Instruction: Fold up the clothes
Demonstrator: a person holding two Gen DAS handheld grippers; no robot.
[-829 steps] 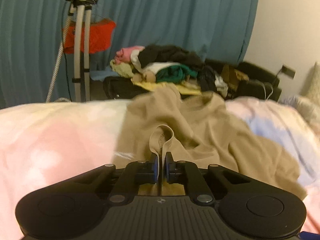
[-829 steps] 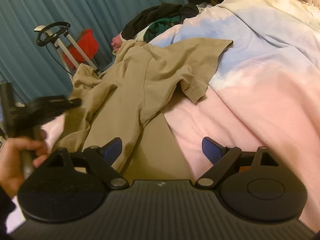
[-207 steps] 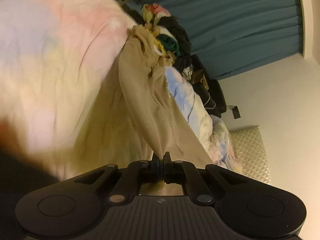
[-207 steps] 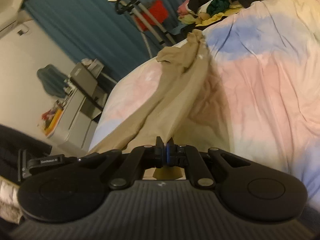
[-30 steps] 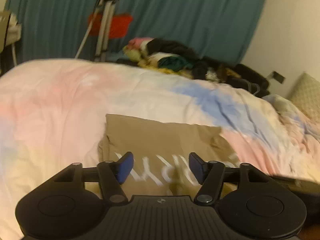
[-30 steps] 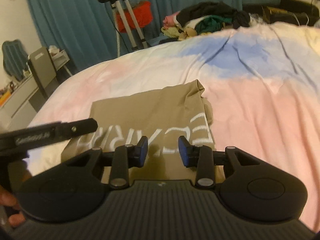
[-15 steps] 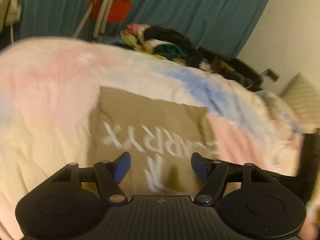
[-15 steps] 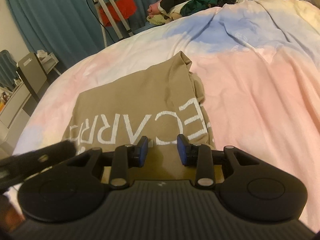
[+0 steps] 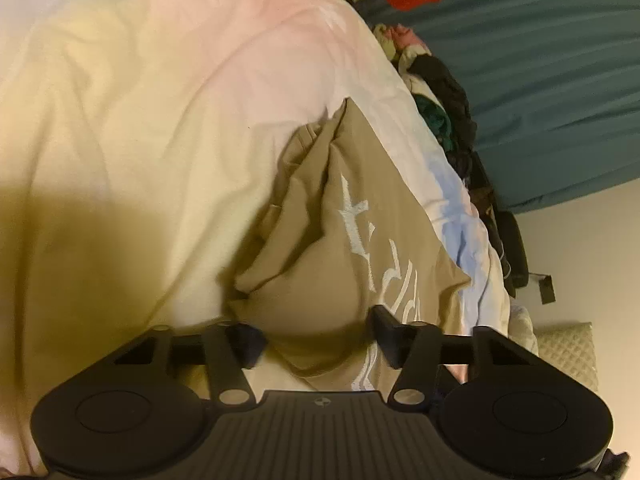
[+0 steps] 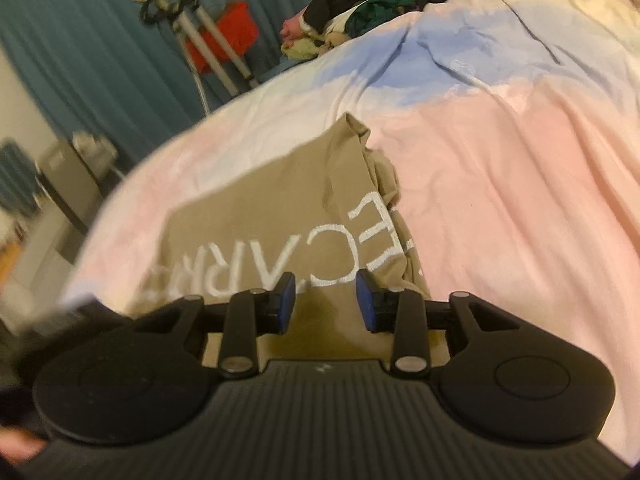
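Observation:
A tan shirt point(image 9: 332, 248) with white lettering lies folded into a rough rectangle on the pastel bedspread point(image 9: 140, 100). In the left wrist view its left side shows bunched layers. My left gripper point(image 9: 316, 330) is open, tilted, with the near edge of the shirt bulging between its spread fingers, neither visibly pressing on it. In the right wrist view the same tan shirt point(image 10: 280, 208) spreads ahead, letters upside down. My right gripper point(image 10: 325, 300) hovers open just over its near edge, holding nothing.
A pile of unfolded clothes point(image 10: 360, 4) lies past the bed's far edge by the teal curtain point(image 10: 80, 48). A garment steamer stand with a red item point(image 10: 220, 36) stands at the back left. A quilted pillow point(image 9: 568, 356) lies to the right.
The left view has rolled sharply and dropped close to the shirt's near left edge. The right gripper has edged forward over the shirt. Both stay open.

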